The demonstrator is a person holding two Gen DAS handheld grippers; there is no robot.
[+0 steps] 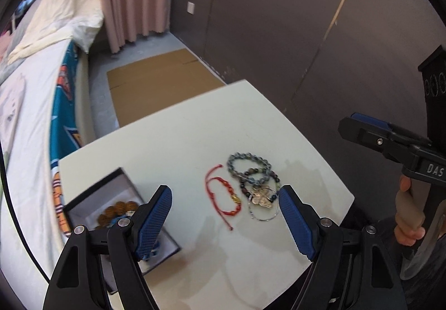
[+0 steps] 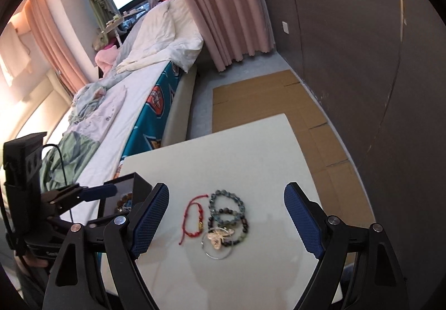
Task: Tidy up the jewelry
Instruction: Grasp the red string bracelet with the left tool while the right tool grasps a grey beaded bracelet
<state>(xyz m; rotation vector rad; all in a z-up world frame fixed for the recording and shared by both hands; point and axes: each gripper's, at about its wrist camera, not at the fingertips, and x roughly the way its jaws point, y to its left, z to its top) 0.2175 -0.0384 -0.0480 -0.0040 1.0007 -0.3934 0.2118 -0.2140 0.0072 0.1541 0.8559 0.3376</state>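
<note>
On the white table (image 1: 195,129) lie a red cord bracelet (image 1: 223,194), a blue-grey bead bracelet (image 1: 248,163), a dark mixed-bead bracelet (image 1: 260,180) and a butterfly charm (image 1: 262,198) on a thin silver hoop. The three on the right overlap. My left gripper (image 1: 225,222) hovers open above them, holding nothing. An open black box (image 1: 92,198) at the table's left holds a brown bead bracelet (image 1: 117,211). In the right wrist view my right gripper (image 2: 227,222) also stands open and empty over the red cord bracelet (image 2: 195,215), the bead bracelets (image 2: 225,204) and the butterfly charm (image 2: 218,239).
A bed (image 2: 111,104) with crumpled sheets runs along the table's left side. Flat cardboard (image 2: 251,98) lies on the floor beyond the table (image 2: 223,148), and a grey wall stands to the right. A person's hand (image 1: 407,215) grips the right gripper's handle. The black box (image 2: 125,190) is at the left.
</note>
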